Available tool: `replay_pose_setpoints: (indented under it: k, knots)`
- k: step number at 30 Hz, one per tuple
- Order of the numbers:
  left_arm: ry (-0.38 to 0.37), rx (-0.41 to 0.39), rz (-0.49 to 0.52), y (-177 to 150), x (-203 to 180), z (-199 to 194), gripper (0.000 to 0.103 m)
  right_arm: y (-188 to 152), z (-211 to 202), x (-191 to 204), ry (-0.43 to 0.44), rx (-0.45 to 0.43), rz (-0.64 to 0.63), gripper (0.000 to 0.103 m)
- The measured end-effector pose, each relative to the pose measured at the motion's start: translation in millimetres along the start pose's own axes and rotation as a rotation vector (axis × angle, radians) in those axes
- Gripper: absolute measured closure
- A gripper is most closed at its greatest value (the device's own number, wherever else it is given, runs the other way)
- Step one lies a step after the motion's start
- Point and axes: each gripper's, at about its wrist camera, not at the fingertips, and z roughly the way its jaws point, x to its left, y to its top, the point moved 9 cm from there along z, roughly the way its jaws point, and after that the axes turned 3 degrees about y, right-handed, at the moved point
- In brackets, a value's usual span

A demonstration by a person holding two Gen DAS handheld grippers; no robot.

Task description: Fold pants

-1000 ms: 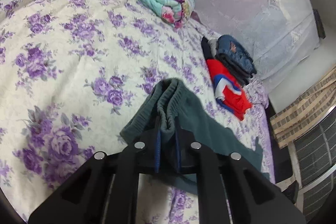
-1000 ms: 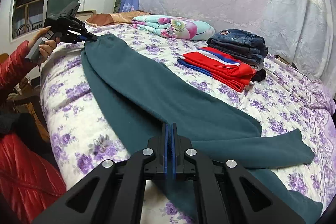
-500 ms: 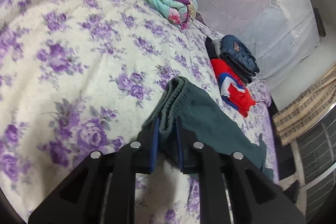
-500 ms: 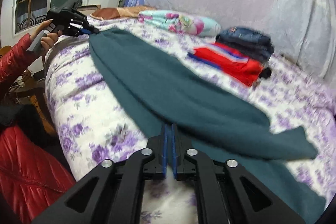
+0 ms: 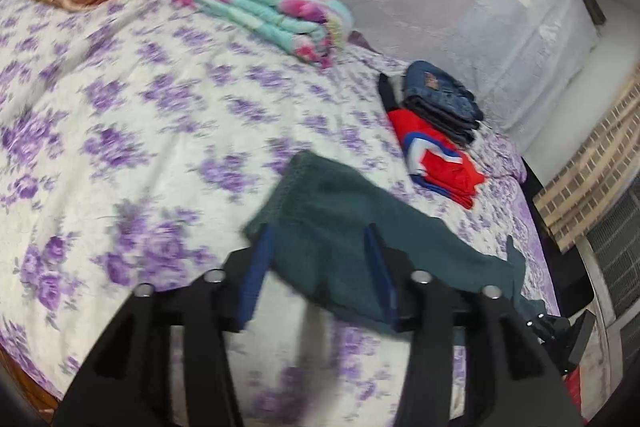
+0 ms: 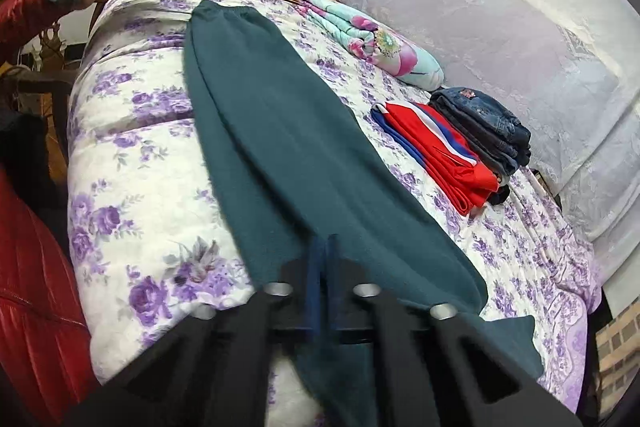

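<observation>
A bed (image 6: 120, 155) with a purple-flowered cover is carrying everything here. The green pants (image 6: 288, 147) are lying lengthwise across it, already doubled leg over leg, with the waistband toward the near-left corner and the cuffs trailing toward the right gripper. Well apart from them, a rolled quilt (image 6: 376, 43), a stack of jeans (image 6: 484, 123) and a folded red garment (image 6: 436, 155) are sitting nearer the wall.

The left gripper (image 5: 320, 263) is hanging just above the waistband (image 5: 316, 187) with its jaws spread wide and nothing between them. The right gripper (image 6: 322, 283) is pinching the pants near the leg end, its blue pads pressed together on the cloth.

The step in hand looks like the crosswise fold. To do it well, the open left gripper should be coming down on the waistband edge and taking both layers together, not just the top one. Then both ends should be travelling level so the legs are staying stacked. The cloth looks soft and thick, so slow lifting should be keeping it from sliding askew. Landing the fold on bare cover, away from the red garment, is keeping the piles separate.
</observation>
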Motion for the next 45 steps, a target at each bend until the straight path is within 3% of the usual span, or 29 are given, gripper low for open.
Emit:
replay_pose_setpoints:
  k: [4,9,11,12,13,14,15,17,18,19,21,23,26,29,32,33,34,35,36,37,38,41,45]
  knots:
    - [-0.091,0.04,0.089,-14,-58,13,0.043,-3,-11,11,0.001,0.001,0.0,0.101]
    - [-0.196,0.158,0.271,-61,-145,51,0.031,-18,-11,24,0.037,0.041,0.031,0.103]
    - [-0.22,0.221,0.337,-88,-175,75,0.03,-15,-20,13,0.084,0.004,0.136,0.098]
    - [-0.222,0.253,0.36,-100,-186,87,0.03,-13,-25,2,0.117,-0.024,0.225,0.084]
    - [-0.229,0.29,0.378,-113,-195,99,0.03,-12,-31,-13,0.135,-0.054,0.324,0.055]
    - [-0.242,0.32,0.389,-124,-202,109,0.03,-15,-38,-40,0.124,-0.084,0.461,0.043]
    - [-0.244,0.333,0.399,-131,-208,115,0.027,-21,-40,-65,0.084,-0.086,0.556,0.034]
    - [-0.225,0.295,0.448,-140,-217,121,0.015,-41,-36,-110,-0.001,-0.043,0.706,0.03]
    - [-0.226,0.277,0.489,-144,-221,122,0.008,-54,-31,-134,-0.029,-0.005,0.789,0.021]
    - [-0.223,0.272,0.515,-148,-223,122,0.005,-68,-24,-159,-0.052,0.035,0.879,0.012]
    - [-0.211,0.26,0.553,-151,-224,121,0.005,-102,-9,-212,-0.141,0.128,1.105,0.006]
    - [-0.231,0.256,0.552,-151,-220,118,0.005,-131,7,-249,-0.227,0.254,1.25,0.006]
    - [-0.281,0.258,0.504,-148,-217,116,0.005,-147,40,-280,-0.15,0.299,1.397,0.006]
    - [-0.326,0.264,0.458,-145,-216,116,0.005,-150,60,-297,-0.253,0.393,1.308,0.011]
    - [-0.353,0.264,0.435,-143,-216,115,0.005,-151,85,-299,-0.265,0.494,1.223,0.023]
    - [-0.361,0.264,0.429,-143,-215,115,0.005,-158,94,-297,-0.268,0.539,1.22,0.031]
    - [-0.367,0.264,0.425,-142,-215,115,0.005,-166,99,-295,-0.273,0.575,1.228,0.032]
    - [-0.373,0.264,0.422,-142,-214,114,0.005,-170,100,-296,-0.281,0.563,1.242,0.034]
    - [-0.377,0.264,0.422,-142,-215,114,0.005,-169,98,-298,-0.291,0.546,1.243,0.053]
    - [-0.384,0.263,0.419,-142,-214,113,0.005,-168,93,-300,-0.295,0.528,1.244,0.082]
    - [-0.389,0.263,0.417,-142,-214,112,0.005,-168,86,-300,-0.278,0.491,1.26,0.094]
    - [-0.392,0.26,0.409,-141,-213,112,0.005,-167,66,-305,-0.258,0.391,1.303,0.097]
    - [-0.392,0.259,0.409,-141,-214,112,0.005,-154,16,-299,-0.197,0.154,1.377,0.097]
